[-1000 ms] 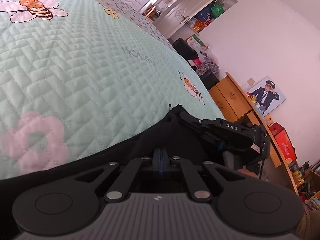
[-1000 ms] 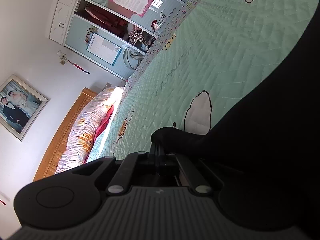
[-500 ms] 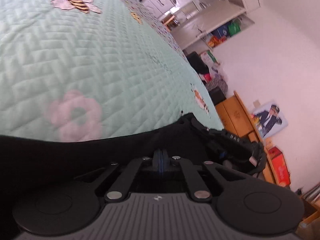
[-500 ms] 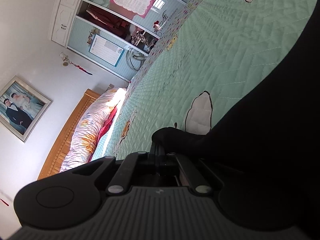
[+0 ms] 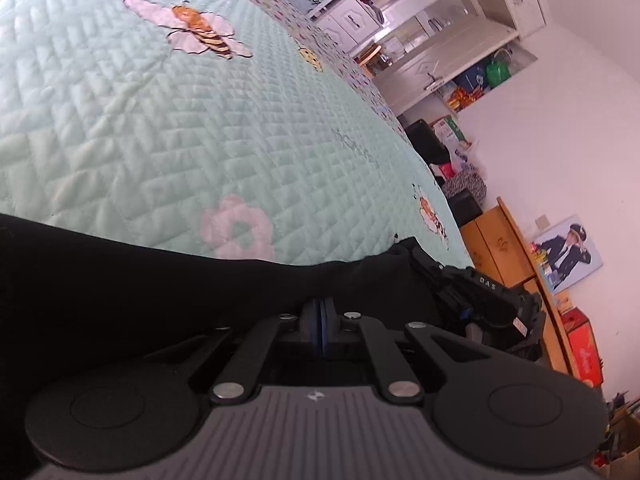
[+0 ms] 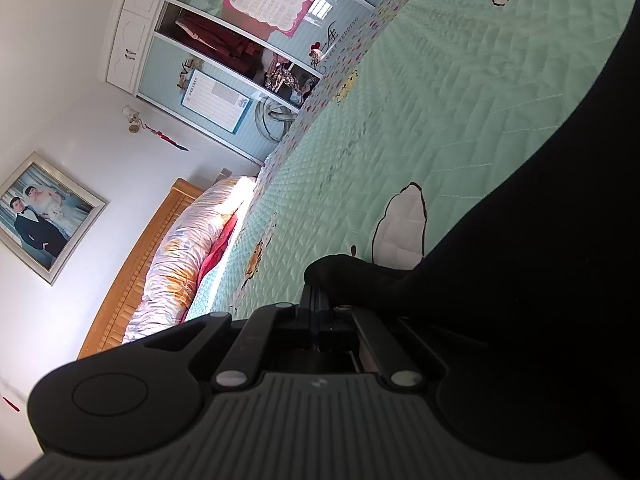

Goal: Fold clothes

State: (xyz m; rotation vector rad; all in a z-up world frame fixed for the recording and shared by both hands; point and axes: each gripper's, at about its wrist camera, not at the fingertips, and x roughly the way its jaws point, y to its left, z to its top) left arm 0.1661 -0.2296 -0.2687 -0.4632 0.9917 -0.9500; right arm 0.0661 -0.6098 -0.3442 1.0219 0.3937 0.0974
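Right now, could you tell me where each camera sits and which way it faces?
Left wrist: on the left tool, looking along its shut fingers across the black garment and green quilt toward cabinets; the right tool shows.
Right wrist: on the right tool, shut on the garment, facing the headboard and wardrobe.
Shared: garment, quilt.

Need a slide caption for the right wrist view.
Right gripper, jaws shut on black garment over green quilted bedspread.
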